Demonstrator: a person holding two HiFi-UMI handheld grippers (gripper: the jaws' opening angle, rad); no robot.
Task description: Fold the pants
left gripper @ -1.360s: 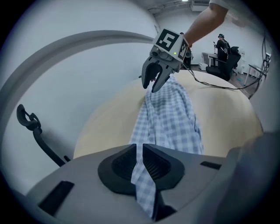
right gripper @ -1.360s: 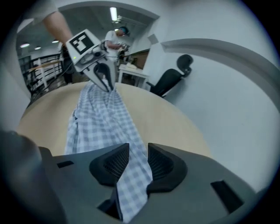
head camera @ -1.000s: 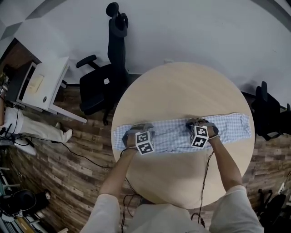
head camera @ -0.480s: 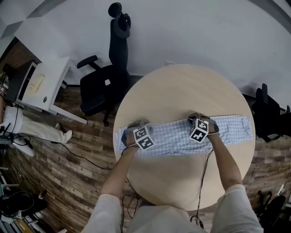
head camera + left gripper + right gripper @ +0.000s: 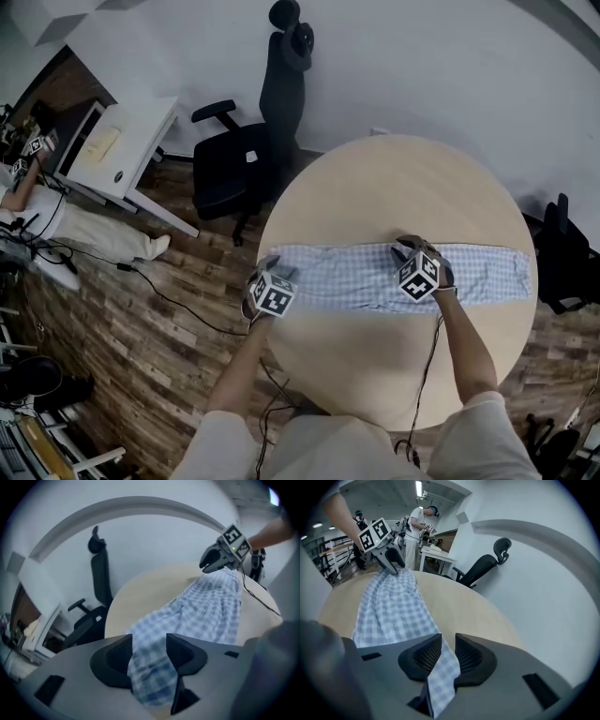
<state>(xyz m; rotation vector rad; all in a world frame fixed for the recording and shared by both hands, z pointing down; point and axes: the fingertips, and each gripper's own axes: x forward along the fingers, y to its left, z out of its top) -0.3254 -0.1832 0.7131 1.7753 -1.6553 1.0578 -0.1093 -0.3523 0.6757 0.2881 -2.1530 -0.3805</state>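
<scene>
I count one pants (image 5: 356,277) and one table (image 5: 394,178). My left gripper (image 5: 149,656) and right gripper (image 5: 447,656) make two. Two chairs: a chair (image 5: 246,164) beyond the table, a chair (image 5: 565,253) at its right. One desk (image 5: 127,141).

The pants (image 5: 356,277) lie in 1 long strip across the middle of the round worktop (image 5: 394,187), reaching from its left edge almost to its right edge. Behind the worktop to the left, 1 office chair (image 5: 246,169) stands on the floor (image 5: 141,309), with a desk (image 5: 122,150) further left. A 2nd chair (image 5: 562,258) stands just right of the worktop.
</scene>
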